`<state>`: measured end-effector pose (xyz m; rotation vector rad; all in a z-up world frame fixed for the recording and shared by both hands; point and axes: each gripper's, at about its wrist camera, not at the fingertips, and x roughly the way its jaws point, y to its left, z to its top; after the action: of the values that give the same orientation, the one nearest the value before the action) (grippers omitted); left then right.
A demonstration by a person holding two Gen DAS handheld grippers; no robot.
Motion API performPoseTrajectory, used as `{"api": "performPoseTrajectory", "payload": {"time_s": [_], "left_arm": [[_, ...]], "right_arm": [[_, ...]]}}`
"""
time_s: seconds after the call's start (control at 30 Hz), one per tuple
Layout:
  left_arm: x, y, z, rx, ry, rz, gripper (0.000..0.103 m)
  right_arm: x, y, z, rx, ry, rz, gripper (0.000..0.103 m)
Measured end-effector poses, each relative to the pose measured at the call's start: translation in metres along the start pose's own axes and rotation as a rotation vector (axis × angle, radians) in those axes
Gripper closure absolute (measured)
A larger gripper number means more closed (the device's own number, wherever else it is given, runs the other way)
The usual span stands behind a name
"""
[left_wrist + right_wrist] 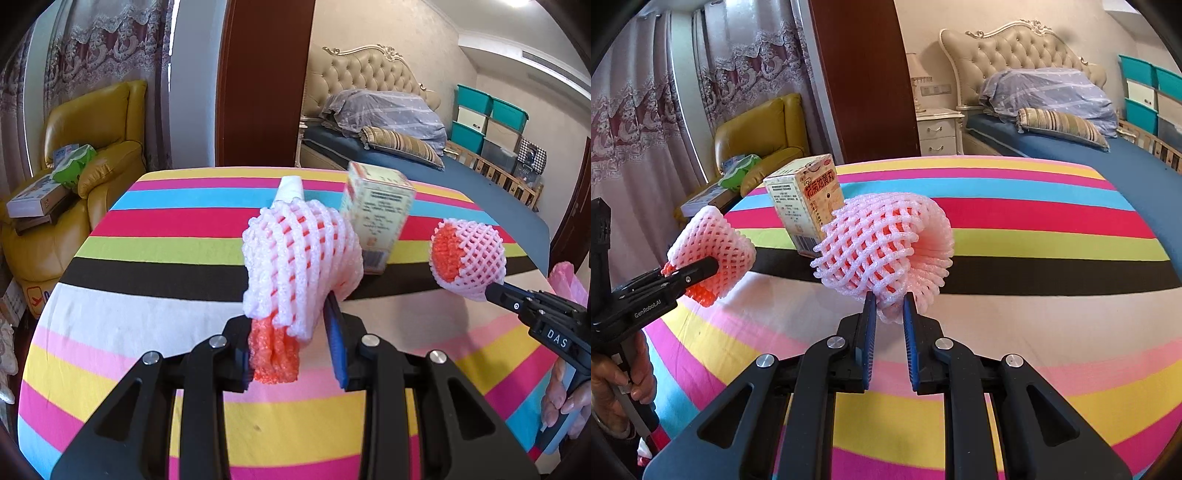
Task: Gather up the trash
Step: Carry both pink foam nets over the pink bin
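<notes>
L wrist view: L tool (295,343) is clenching a foam net (299,258), white mesh w/ orange inner foam bunching between the pads and sticking out toward the camera. The net is hanging clear above the striped table (147,314). Only this view is showing a white roll (291,188) behind the net, plus a bit of pink plastic (565,280) at the right edge. R tool (491,291) is showing here from the side, w/ a hand (561,398) on its handle.

R wrist view: R tool (889,317) is gripping a 2nd net (882,243) by its lower edge, pads pressing on the mesh. A box (807,203) is standing tilted on the table (1034,314), just behind the 2nd net. This view is giving the box's printed red front; the L view is giving only its text side.
</notes>
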<state>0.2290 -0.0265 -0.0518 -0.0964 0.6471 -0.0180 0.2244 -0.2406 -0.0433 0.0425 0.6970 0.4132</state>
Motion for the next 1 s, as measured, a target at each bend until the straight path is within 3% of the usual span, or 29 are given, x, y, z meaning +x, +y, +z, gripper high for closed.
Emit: {"api": "performPoseTrajectory", "payload": {"time_s": [0.63, 1.0], "left_arm": [[-0.032, -0.065, -0.031, 0.109, -0.040, -0.069, 0.072], [-0.040, -0.119, -0.034, 0.216, -0.058, -0.141, 0.071]], "right_arm": [[-0.051, -0.007, -0.036, -0.005, -0.036, -0.009, 0.087], [-0.098, -0.034, -0.053, 0.028, -0.109, -0.076, 0.087]]}}
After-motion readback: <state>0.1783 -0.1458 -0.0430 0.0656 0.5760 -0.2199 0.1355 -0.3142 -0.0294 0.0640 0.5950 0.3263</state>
